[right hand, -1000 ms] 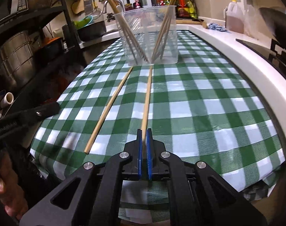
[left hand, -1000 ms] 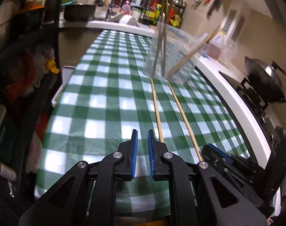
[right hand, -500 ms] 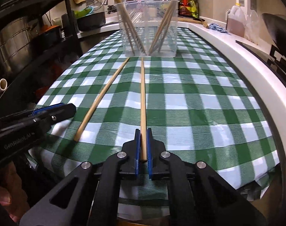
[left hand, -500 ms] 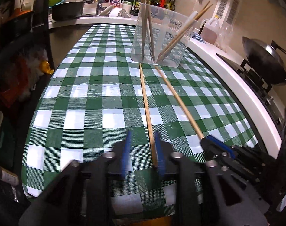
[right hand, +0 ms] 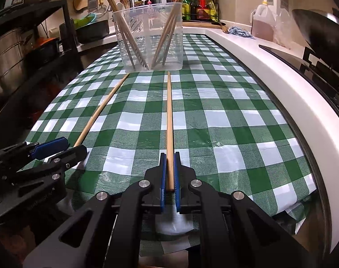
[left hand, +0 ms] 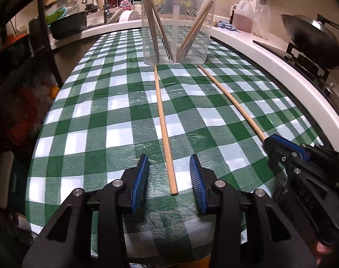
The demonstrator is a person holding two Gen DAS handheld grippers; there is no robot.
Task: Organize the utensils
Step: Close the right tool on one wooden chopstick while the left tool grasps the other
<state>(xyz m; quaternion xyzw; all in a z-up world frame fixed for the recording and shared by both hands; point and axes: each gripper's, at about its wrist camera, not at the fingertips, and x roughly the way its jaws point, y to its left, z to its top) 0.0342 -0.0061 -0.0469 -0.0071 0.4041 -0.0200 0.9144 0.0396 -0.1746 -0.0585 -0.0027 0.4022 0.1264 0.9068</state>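
Observation:
Two long wooden chopsticks lie on the green checked tablecloth (left hand: pixel 98 120). My left gripper (left hand: pixel 169 163) is open, its blue pads either side of the near end of the left chopstick (left hand: pixel 162 120), not touching it. My right gripper (right hand: pixel 169 158) is shut on the near end of the right chopstick (right hand: pixel 169 111), which also shows in the left wrist view (left hand: pixel 229 100). A clear plastic container (left hand: pixel 177 26) at the far end of the cloth holds several upright chopsticks; it also shows in the right wrist view (right hand: pixel 149 38).
A white counter edge (left hand: pixel 281 67) runs along the right with a black wok (left hand: pixel 314 35) on the stove. A sink with pots (left hand: pixel 69 24) is at the far left. A dark shelf rack (right hand: pixel 24 44) stands left of the table.
My left gripper has opened and moved right so that its jaws straddle the left chopstick's near end. My right gripper stays shut on its chopstick.

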